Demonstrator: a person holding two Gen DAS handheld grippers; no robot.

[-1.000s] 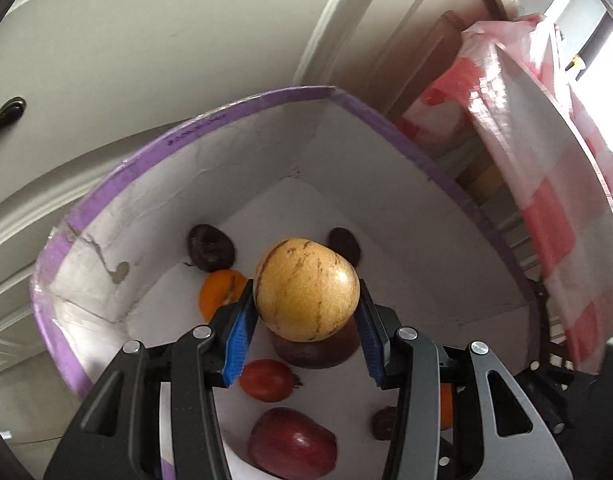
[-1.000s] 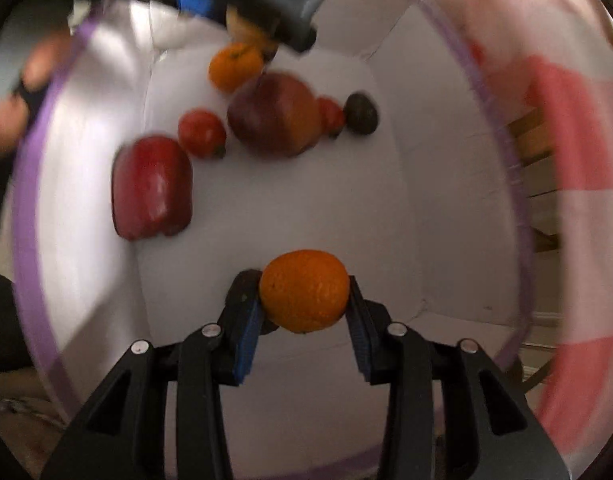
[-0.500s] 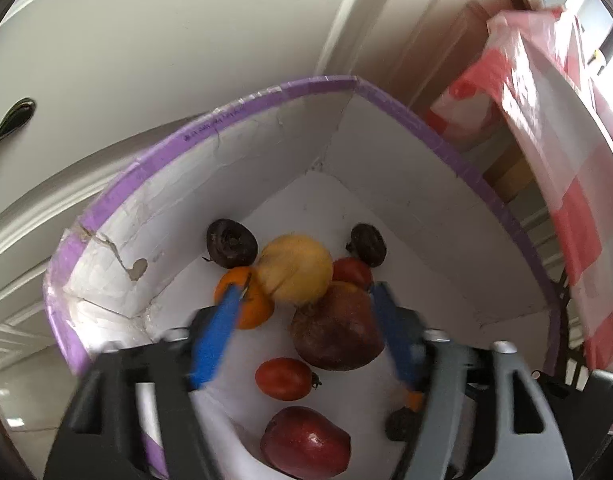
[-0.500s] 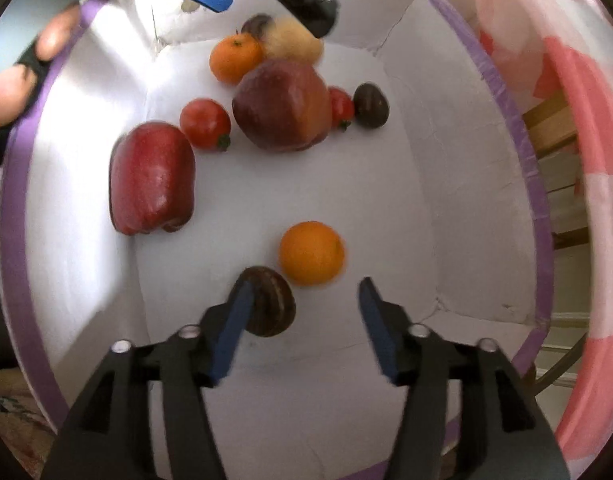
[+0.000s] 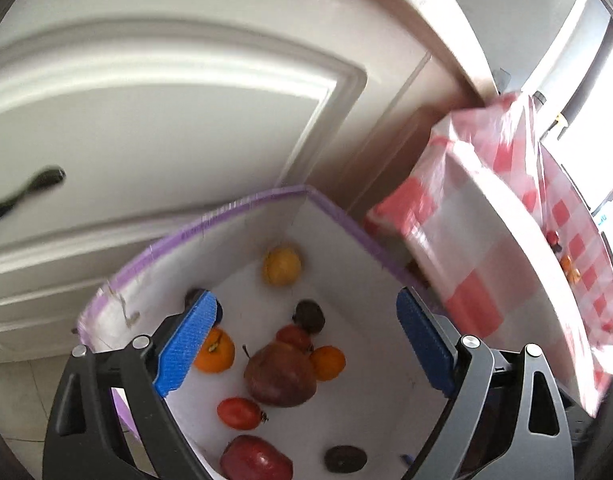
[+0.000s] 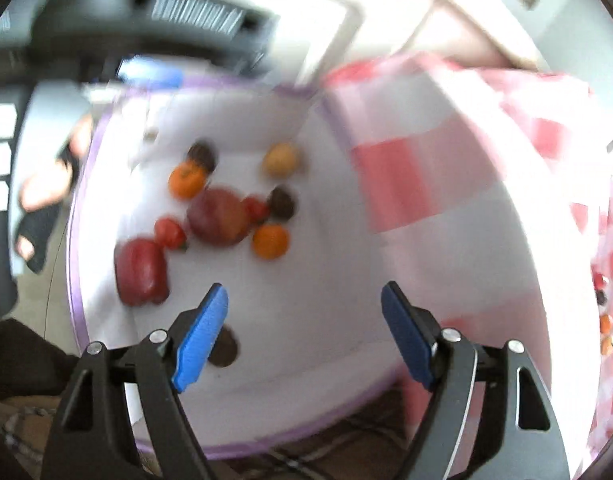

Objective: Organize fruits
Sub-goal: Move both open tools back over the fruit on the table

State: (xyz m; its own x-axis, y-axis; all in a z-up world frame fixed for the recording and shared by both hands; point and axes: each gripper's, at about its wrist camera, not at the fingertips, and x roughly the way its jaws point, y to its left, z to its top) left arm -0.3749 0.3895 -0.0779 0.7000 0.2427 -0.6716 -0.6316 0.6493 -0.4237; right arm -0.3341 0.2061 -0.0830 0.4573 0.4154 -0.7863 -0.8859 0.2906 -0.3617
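Both wrist cameras are looking steeply down from above into the purple-rimmed box [image 5: 234,208] [image 6: 76,240], sharing its floor of fruit and far corner.

A red-and-white checked tablecloth [image 5: 506,248] is hanging over a table edge beside a white panelled door [image 5: 166,120] that is carrying a dark handle [image 5: 26,192].

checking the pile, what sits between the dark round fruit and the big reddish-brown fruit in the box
A small red tomato sits between the dark round fruit and the big reddish-brown fruit. It appears to touch both in the left wrist view; the right wrist view is too blurred to confirm.
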